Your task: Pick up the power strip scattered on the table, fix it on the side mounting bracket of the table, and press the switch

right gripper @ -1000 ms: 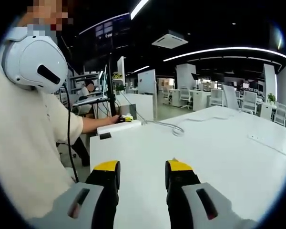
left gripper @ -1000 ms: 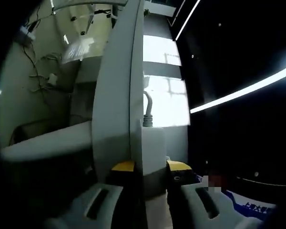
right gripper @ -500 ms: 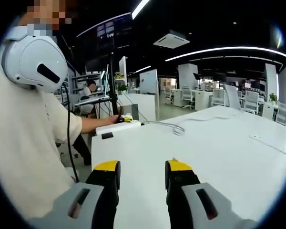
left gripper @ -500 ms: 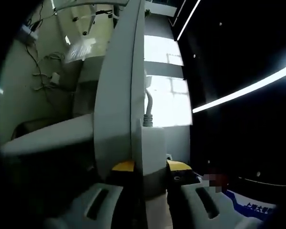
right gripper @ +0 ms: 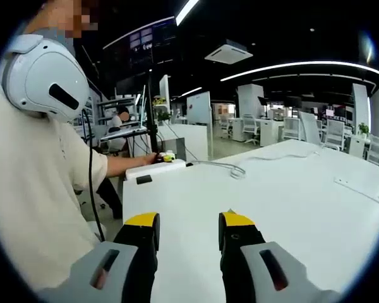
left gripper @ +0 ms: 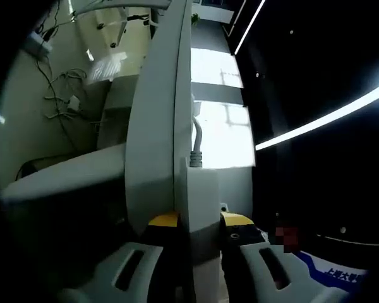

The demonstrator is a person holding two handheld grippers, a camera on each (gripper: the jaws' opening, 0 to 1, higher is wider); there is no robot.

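In the left gripper view, the left gripper [left gripper: 199, 221] had its yellow-tipped jaws closed against the two sides of the white power strip [left gripper: 202, 189], which stood on end between them, hard against the pale edge of the table [left gripper: 155, 113] that ran up the middle of the view. A grey cable [left gripper: 196, 142] rose from the far end of the strip. Whether the strip sat in a bracket could not be told. Beyond it, loose wires [left gripper: 60, 107] hung under the table to the left, and a bright light strip [left gripper: 322, 120] crossed the dark ceiling to the right.

In the right gripper view, the right gripper [right gripper: 189, 230] hovered over the near part of the white table [right gripper: 271, 208], its jaws standing apart with nothing between them. To the left stood a person in a cream shirt [right gripper: 31, 189], wearing a white headset [right gripper: 41, 79]. Farther along, at the table's far left corner, the person's hand [right gripper: 153, 158] reached to the power strip [right gripper: 156, 168], with its cable [right gripper: 224, 167] curling across the tabletop behind. In the distance lay an open office with desks and chairs [right gripper: 328, 134].
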